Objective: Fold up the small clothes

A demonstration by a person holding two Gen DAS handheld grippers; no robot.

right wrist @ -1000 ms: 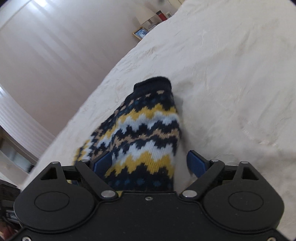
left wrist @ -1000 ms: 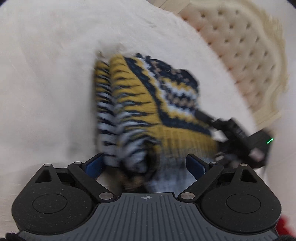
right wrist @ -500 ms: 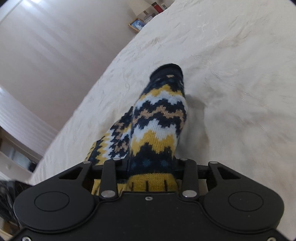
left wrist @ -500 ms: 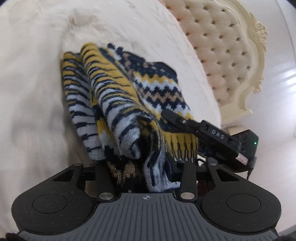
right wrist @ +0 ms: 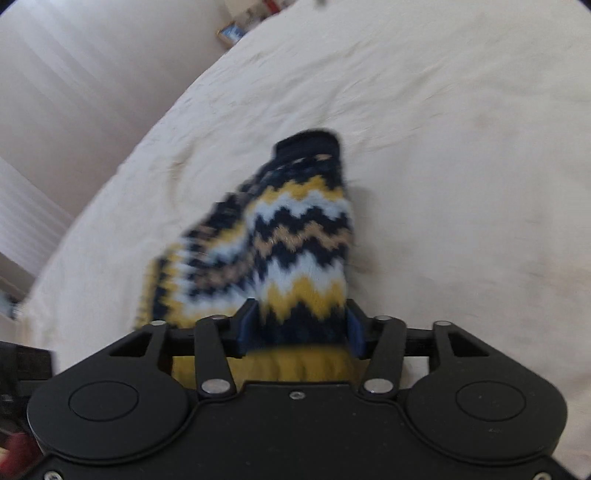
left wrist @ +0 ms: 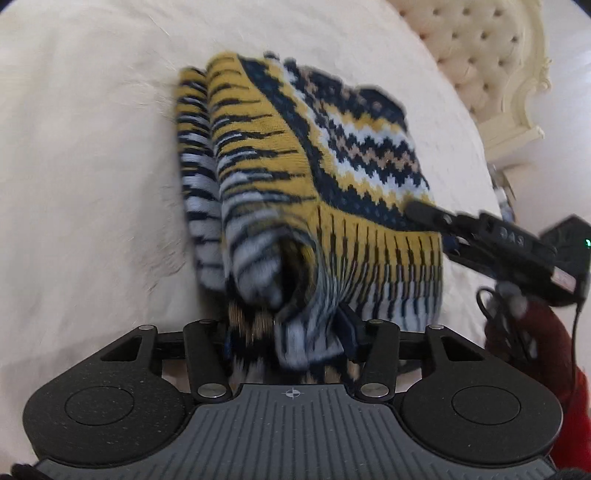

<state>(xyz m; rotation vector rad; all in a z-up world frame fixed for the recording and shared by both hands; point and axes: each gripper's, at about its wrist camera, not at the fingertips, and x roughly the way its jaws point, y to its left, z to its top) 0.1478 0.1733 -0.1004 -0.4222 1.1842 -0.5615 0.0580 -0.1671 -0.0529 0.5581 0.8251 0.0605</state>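
Observation:
A small knitted sweater (left wrist: 314, 177) in navy, yellow, pale blue and tan zigzags lies bunched on the cream bed (left wrist: 81, 184). My left gripper (left wrist: 288, 339) is shut on its near edge, where the inside-out knit folds over. My right gripper (right wrist: 301, 328) is shut on the yellow ribbed hem; the sweater (right wrist: 295, 236) stretches away from it to a navy cuff. The right gripper (left wrist: 491, 240) also shows in the left wrist view, clamped on the hem's right corner.
A tufted cream headboard (left wrist: 480, 48) stands at the far right in the left wrist view. A pale wall (right wrist: 74, 92) and a small picture frame (right wrist: 229, 33) lie beyond the bed's far edge (right wrist: 192, 96) in the right wrist view. Red sleeve (left wrist: 569, 376) at right.
Both grippers went from open around the sweater to shut on it. The sweater is now lifted and pulled, its far end sliding on the bed.

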